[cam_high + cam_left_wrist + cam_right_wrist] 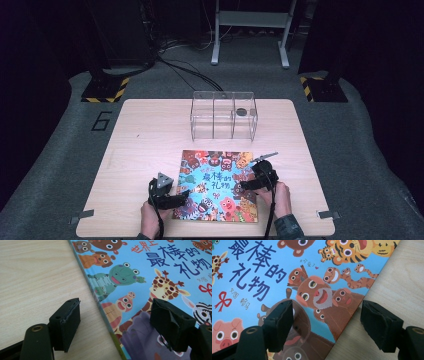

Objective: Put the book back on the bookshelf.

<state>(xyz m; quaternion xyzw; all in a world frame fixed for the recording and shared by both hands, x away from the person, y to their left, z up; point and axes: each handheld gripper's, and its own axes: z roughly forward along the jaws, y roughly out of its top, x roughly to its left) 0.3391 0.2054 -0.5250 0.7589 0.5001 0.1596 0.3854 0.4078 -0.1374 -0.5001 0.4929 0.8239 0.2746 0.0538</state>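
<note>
A colourful children's picture book [217, 185] with cartoon animals lies flat, cover up, near the front edge of the wooden table [150, 135]. My left gripper [182, 195] is at the book's left edge. In the left gripper view its jaws [116, 317] stand open astride that edge, one over the bare wood [37, 277], the other over the cover [140, 277]. My right gripper [245, 186] is at the book's right side. Its jaws [328, 320] stand open astride the right edge of the book [262, 270], with one jaw over the table [402, 282]. Neither gripper presses on anything.
A clear plastic box [223, 115] with three compartments stands behind the book at the table's middle back; a small dark round object [241, 111] lies in its right compartment. A person's hands hold both grippers at the front edge. Bare wood lies left of the book.
</note>
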